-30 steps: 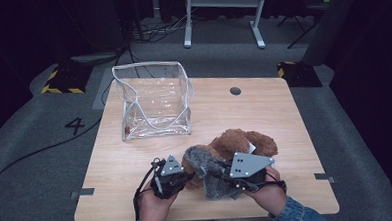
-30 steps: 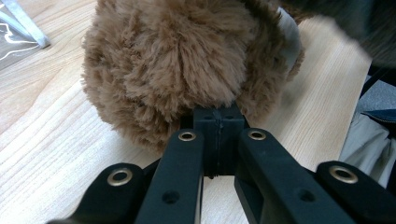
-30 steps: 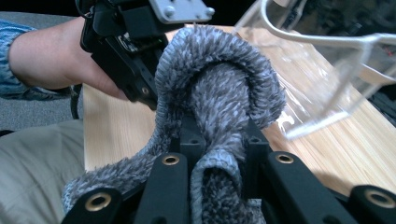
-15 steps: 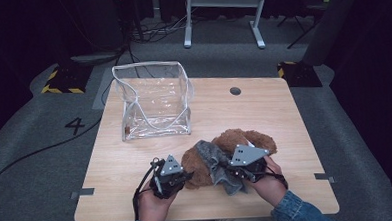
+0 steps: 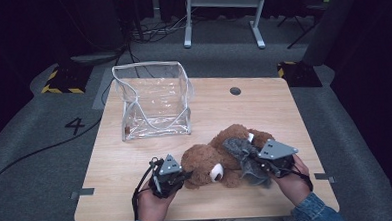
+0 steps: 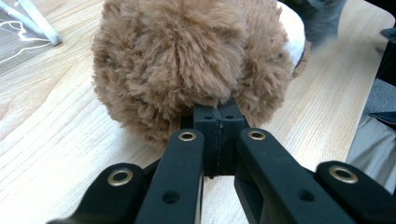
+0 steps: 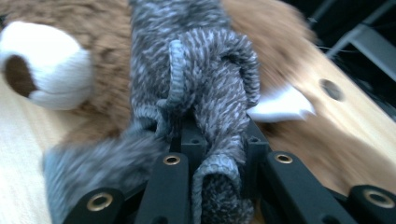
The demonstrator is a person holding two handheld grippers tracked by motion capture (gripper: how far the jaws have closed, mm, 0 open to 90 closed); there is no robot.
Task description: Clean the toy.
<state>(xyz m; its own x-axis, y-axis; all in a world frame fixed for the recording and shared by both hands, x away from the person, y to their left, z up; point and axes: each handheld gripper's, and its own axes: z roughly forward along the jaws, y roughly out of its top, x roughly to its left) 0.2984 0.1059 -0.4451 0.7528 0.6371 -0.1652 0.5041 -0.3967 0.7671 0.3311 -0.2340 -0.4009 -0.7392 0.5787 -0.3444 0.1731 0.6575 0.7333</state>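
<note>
The left gripper [image 5: 179, 177] is clamped tight on the brown fur at the head end of the teddy bear [image 5: 221, 159]; in the left gripper view its black jaws meet with a tuft of that fur [image 6: 205, 100] pinched at their tips. The bear lies on its side on the wooden surface [image 5: 214, 114], in the near half of it, its white muzzle [image 5: 216, 172] turned toward the person's edge. On the bear's far side from the left gripper, the right gripper [image 5: 260, 163] is closed on a grey knitted garment [image 5: 246, 158] draped over the bear's body; in the right gripper view the grey knit [image 7: 205, 93] is bunched between the jaws, one rolled edge of it hanging down past them, and the jaws have narrowed slightly on it. Just beside the garment, against the bear's fur, a small white tag [image 7: 280, 105] sticks out. A person's hand holds each gripper from the near edge of the surface, the right one coming out of a blue denim sleeve [image 5: 313, 213]. Beyond the bear, toward the far left part of the surface and well apart from the bear, stands a clear plastic bag [image 5: 153, 100] with white edging, open at the top. Farther back from the bear, near the far edge, a round cable hole [image 5: 235, 91] sits in the surface.
</note>
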